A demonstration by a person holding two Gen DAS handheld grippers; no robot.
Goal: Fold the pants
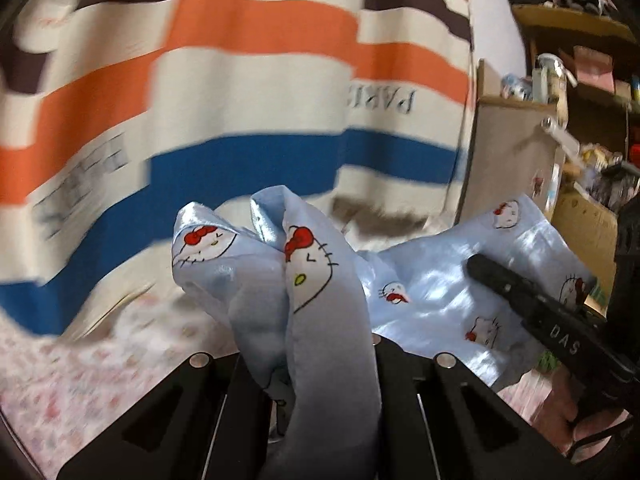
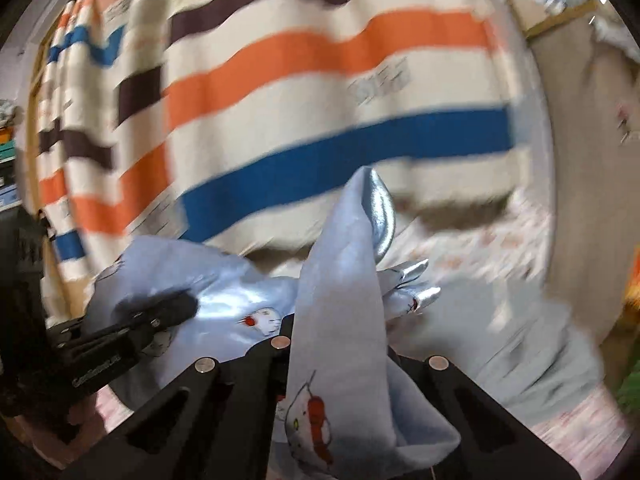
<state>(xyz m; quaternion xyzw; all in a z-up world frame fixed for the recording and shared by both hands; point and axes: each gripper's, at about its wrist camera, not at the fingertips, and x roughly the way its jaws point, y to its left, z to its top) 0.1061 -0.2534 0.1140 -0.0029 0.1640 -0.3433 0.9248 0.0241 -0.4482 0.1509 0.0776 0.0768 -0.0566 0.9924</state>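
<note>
Pants: the light blue satin pants [image 1: 432,296] with a cat print are lifted over the bed [image 1: 100,360], one part bunched up in each gripper, the rest hanging between them.
Left gripper: the left gripper [image 1: 316,364] is closed on a thick bunch of the pants; the cloth stands up between its jaws.
Right gripper: the right gripper [image 2: 340,356] also pinches a fold of the pants, which rises like a cone from the jaws.
Backdrop: a striped curtain [image 1: 240,80] hangs behind the bed; a cardboard box [image 1: 516,152] stands at the side. Both views are blurred, so it seems the cloth is in motion.
Step in hand: I judge the person is carrying two held edges to spread or fold the pants.
How to do it well: keep both grips firm, because satin probably slips easily; pull the grippers apart until the cloth between them is flat, lower it on the bed evenly, then let go.
Risk: the bunched grip may hide twisted layers.
</note>
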